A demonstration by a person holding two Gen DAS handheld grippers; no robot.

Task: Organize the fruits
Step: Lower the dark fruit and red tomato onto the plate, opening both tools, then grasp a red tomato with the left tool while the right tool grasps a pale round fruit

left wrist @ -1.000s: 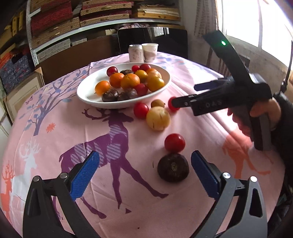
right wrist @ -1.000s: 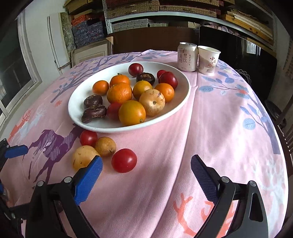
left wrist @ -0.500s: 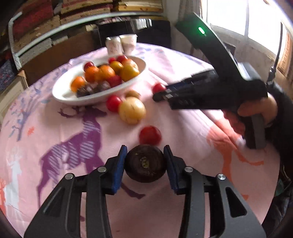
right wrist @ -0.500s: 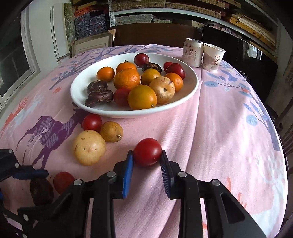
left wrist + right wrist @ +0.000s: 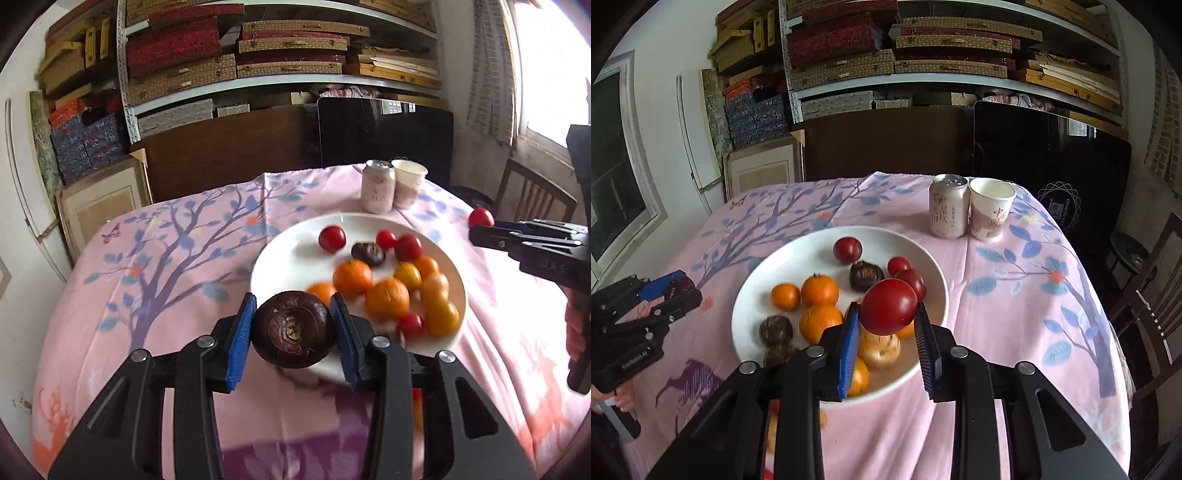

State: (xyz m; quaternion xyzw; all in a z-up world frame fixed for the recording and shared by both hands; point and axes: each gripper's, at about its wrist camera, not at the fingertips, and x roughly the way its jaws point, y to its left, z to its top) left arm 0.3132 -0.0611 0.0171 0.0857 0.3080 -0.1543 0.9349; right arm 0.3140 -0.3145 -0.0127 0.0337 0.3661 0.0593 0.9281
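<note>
Pink tablecloth (image 5: 997,295) w/ blue tree branches and purple deer covers the table; behind it a dark wood panel, a black screen, and shelves (image 5: 923,55) stacked w/ woven and red boxes. Window at far right in left wrist view, wooden chair (image 5: 1145,280) at right edge. White plate (image 5: 753,295) mid-table holds oranges, yellow fruits, small red ones and dark brown ones. Far side: pale drink can (image 5: 948,206) touching a paper cup (image 5: 991,208); both carry Chinese characters, too small to read. Left gripper (image 5: 293,330) clamped on dark purple-brown fruit (image 5: 293,328), held over plate's near-left rim. Right gripper (image 5: 888,325) clamped on red tomato (image 5: 888,305), held above the plate's fruit, nothing blocking
</note>
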